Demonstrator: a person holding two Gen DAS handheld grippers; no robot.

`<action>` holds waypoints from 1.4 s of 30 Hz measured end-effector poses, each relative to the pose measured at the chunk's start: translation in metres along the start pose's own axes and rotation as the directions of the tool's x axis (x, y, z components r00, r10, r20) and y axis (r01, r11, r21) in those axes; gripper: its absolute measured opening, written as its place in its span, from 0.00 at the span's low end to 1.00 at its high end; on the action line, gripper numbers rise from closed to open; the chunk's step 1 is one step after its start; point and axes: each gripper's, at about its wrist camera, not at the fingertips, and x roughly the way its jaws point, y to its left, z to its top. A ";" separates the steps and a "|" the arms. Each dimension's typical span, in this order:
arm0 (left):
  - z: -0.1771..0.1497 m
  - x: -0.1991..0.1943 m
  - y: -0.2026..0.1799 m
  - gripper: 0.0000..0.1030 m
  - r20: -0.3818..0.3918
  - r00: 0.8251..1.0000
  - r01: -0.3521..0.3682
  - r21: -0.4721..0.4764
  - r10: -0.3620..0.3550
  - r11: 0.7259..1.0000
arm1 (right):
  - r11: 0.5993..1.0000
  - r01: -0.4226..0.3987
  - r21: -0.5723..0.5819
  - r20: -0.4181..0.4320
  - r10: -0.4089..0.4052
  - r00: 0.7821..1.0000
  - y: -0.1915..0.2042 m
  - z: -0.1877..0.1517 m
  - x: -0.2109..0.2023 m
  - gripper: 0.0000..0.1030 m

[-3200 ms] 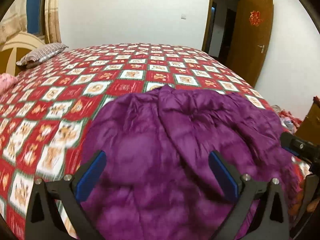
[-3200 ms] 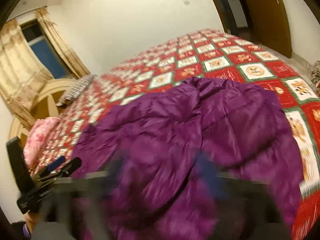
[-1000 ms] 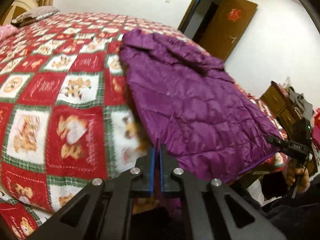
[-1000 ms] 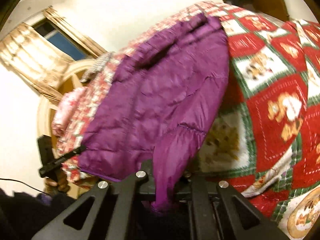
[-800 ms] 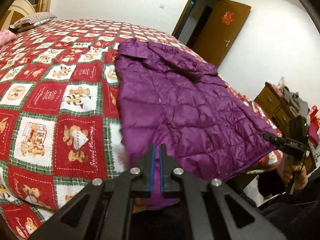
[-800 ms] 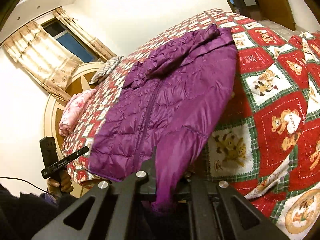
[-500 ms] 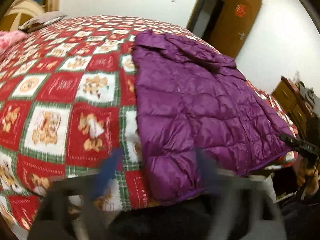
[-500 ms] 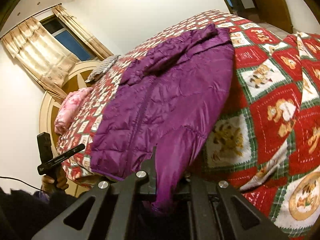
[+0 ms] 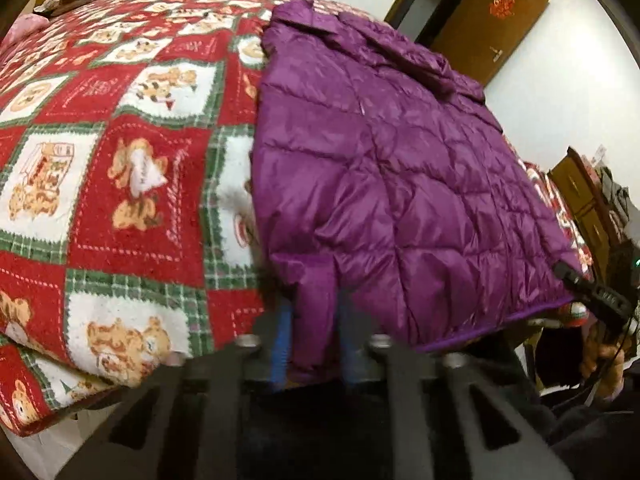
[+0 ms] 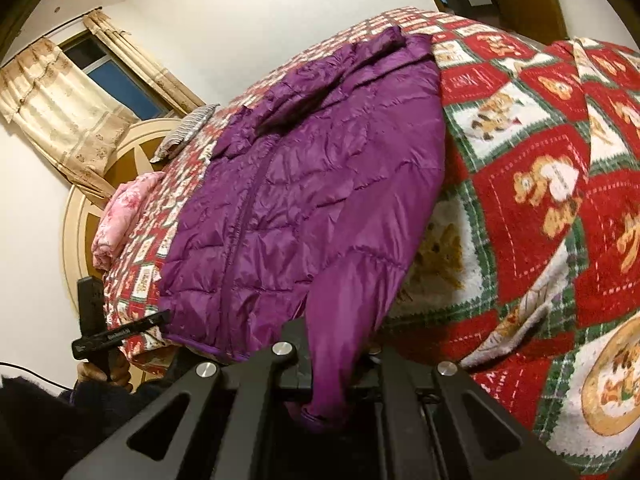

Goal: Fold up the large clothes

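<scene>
A purple quilted jacket (image 9: 384, 168) lies spread front-up on the bed, also in the right wrist view (image 10: 304, 200), its hem at the near edge. My left gripper (image 9: 314, 340) has its blue pads around the left sleeve cuff (image 9: 316, 316), blurred, with a small gap on each side. My right gripper (image 10: 332, 364) is shut on the right sleeve (image 10: 344, 312), which hangs down through the jaws.
The bed carries a red, green and white bear-patterned blanket (image 9: 120, 152). A striped pillow (image 10: 184, 132) and pink bedding (image 10: 120, 216) lie at the head. A brown door (image 9: 488, 20) and a wooden dresser (image 9: 584, 200) stand on the right.
The crumpled jacket has been pulled flat toward the bed's near edge. My left gripper opened half a second ago and now closes around the left cuff. The right stays shut on its sleeve.
</scene>
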 end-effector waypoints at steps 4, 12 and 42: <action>0.001 -0.012 -0.002 0.05 0.042 0.999 0.034 0.017 -0.035 0.999 | 0.999 -0.040 0.018 0.007 0.040 0.999 -0.004 -0.001 0.000 0.05; 0.013 -0.073 -0.022 0.04 0.210 0.961 0.156 0.127 -0.181 0.980 | 0.976 -0.217 0.006 0.088 0.216 0.972 0.014 0.014 -0.029 0.04; 0.264 -0.035 -0.053 0.10 0.323 0.946 -0.024 0.113 -0.014 0.993 | 0.987 -0.156 -0.048 0.260 0.163 0.952 0.036 0.264 0.009 0.04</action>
